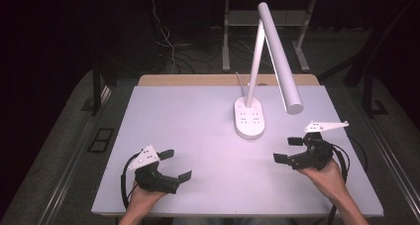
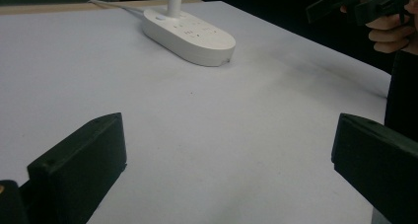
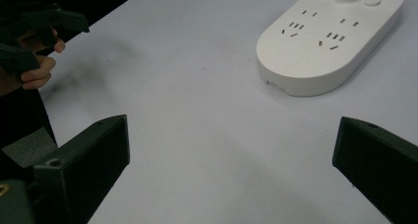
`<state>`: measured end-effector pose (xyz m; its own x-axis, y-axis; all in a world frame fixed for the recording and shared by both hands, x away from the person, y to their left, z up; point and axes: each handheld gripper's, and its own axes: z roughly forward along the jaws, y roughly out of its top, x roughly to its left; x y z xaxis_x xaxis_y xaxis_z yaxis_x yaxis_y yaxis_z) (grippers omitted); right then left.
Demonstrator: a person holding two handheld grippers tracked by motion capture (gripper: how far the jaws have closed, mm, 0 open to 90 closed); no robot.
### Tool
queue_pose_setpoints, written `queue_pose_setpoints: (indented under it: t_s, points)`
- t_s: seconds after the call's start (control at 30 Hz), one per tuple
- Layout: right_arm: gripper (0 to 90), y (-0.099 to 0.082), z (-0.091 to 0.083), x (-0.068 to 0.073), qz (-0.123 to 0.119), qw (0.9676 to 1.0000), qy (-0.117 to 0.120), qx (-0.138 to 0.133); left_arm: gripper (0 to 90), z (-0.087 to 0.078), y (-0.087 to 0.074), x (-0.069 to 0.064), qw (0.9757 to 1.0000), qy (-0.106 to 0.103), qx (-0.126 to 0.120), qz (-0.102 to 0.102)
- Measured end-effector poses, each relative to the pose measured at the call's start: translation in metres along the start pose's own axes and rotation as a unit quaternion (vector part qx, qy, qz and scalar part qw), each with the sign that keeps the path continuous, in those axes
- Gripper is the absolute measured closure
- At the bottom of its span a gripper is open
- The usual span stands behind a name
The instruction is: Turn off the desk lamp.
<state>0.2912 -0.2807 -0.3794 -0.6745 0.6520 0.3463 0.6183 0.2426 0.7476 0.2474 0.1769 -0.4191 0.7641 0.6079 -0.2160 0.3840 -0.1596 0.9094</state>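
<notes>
Risk: the lamp (image 1: pixel 250 117) carries a tall stem and a long tilted head; a jaw catching the stem on approach could, in my judgement, tip it. Its white socket base sits centre-right of the high view, well apart from both tools. Left gripper (image 1: pixel 171 164), lower left: jaws wide, empty. Right gripper (image 1: pixel 289 149), lower right, nearer the base: jaws wide, empty.

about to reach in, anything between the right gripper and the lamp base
Nothing visible: only bare table lies between the open right gripper and the lamp base.
</notes>
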Motion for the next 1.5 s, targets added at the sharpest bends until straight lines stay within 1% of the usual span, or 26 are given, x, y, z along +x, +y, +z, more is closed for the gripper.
queue_pose_setpoints:
  t_s: [0.1,0.23,0.3,0.4,0.53,0.77,0.8,0.93,1.0,1.2,1.33,1.5]
  points:
    - [1.0,0.005,0.002,-0.001,-0.004,1.0,0.003,0.0,0.0,0.0,0.0,0.0,1.0,0.0,0.0,0.0]
    - [0.9,0.013,0.005,-0.001,-0.013,0.9999,0.0,0.006,0.0,0.0,0.0,0.0,1.0,0.0,0.0,-0.002]
    - [1.0,0.016,0.006,-0.002,-0.013,0.9999,0.0,0.009,0.0,0.0,0.0,0.0,1.0,0.0,0.0,-0.002]
    - [1.0,0.023,0.009,-0.002,-0.021,0.9997,-0.004,0.015,0.0,0.0,0.0,0.0,1.0,-0.001,0.0,-0.002]
    - [1.0,0.03,0.013,-0.005,-0.021,0.9996,-0.006,0.017,0.0,0.0,0.0,0.001,1.0,-0.001,-0.001,-0.003]
    - [1.0,0.045,0.018,-0.01,-0.029,0.9993,-0.008,0.024,0.0,-0.001,0.0,0.001,1.0,0.001,0.0,-0.003]
    - [1.0,0.048,0.019,-0.011,-0.028,0.9992,-0.011,0.025,0.0,-0.001,0.0,0.001,1.0,0.001,-0.001,-0.003]
    - [1.0,0.055,0.021,-0.016,-0.03,0.9991,-0.014,0.028,0.0,0.0,0.0,0.001,1.0,0.0,-0.002,-0.005]
    - [1.0,0.059,0.023,-0.019,-0.029,0.9989,-0.019,0.03,0.0,0.0,0.0,0.001,1.0,-0.001,-0.001,-0.005]
    - [1.0,0.07,0.029,-0.028,-0.02,0.9991,-0.023,0.03,0.0,0.0,0.0,0.001,1.0,0.0,-0.001,-0.005]
    - [1.0,0.078,0.034,-0.033,-0.024,0.9989,-0.024,0.031,0.0,-0.001,0.0,0.002,1.0,0.002,0.0,-0.004]
    - [1.0,0.086,0.042,-0.042,-0.02,0.999,-0.026,0.032,0.0,-0.002,0.0,0.002,1.0,0.0,-0.001,-0.005]
